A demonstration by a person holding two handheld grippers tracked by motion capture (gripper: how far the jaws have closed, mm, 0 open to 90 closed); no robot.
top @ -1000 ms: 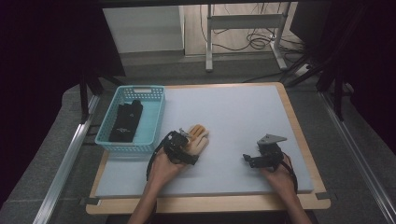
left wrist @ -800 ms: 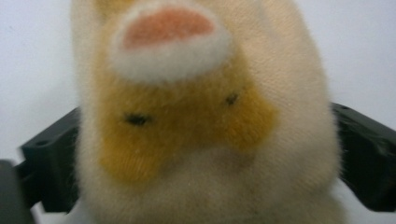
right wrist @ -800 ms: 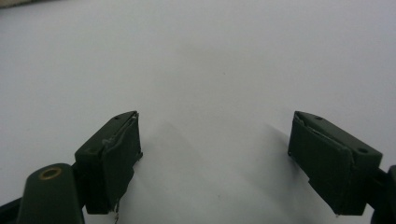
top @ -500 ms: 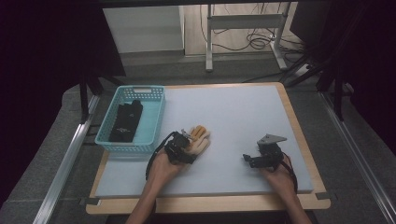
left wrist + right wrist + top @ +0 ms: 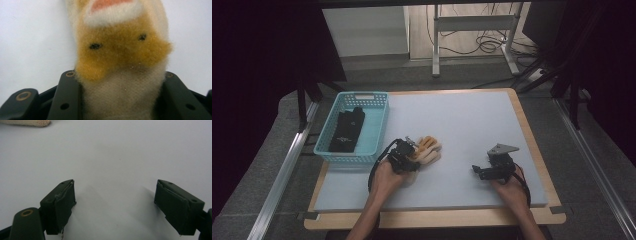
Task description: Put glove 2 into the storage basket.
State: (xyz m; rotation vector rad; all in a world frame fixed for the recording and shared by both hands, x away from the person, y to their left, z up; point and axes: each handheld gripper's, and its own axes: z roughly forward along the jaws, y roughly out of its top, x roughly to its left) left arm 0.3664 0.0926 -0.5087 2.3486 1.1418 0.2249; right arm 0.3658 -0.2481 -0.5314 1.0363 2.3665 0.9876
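Note:
A fuzzy cream and orange sock [image 5: 429, 150] lies on the pale mat just right of the basket. My left gripper [image 5: 408, 156] is at its near end. In the left gripper view the sock [image 5: 120, 50] bulges between the two black jaws of my left gripper [image 5: 119, 75]. The jaws have just been closing and now press on both its sides. Farther right, my right gripper [image 5: 479, 171] rests low on the mat. Its jaws stand wide apart with only bare mat between them [image 5: 115, 195]. A cream sock tip [image 5: 27, 122] shows at the top left of the right gripper view.
A light blue plastic basket [image 5: 374, 100] stands at the left of the mat with dark folded cloth [image 5: 347, 131] inside. The pale mat [image 5: 462, 115] lies on a wooden board whose edge [image 5: 432, 218] runs along the near side. Table legs and cables stand beyond the far edge.
The left gripper has closed on the near end of the sock, which now looks bunched and narrower than when it lay flat. The right hand has kept still.

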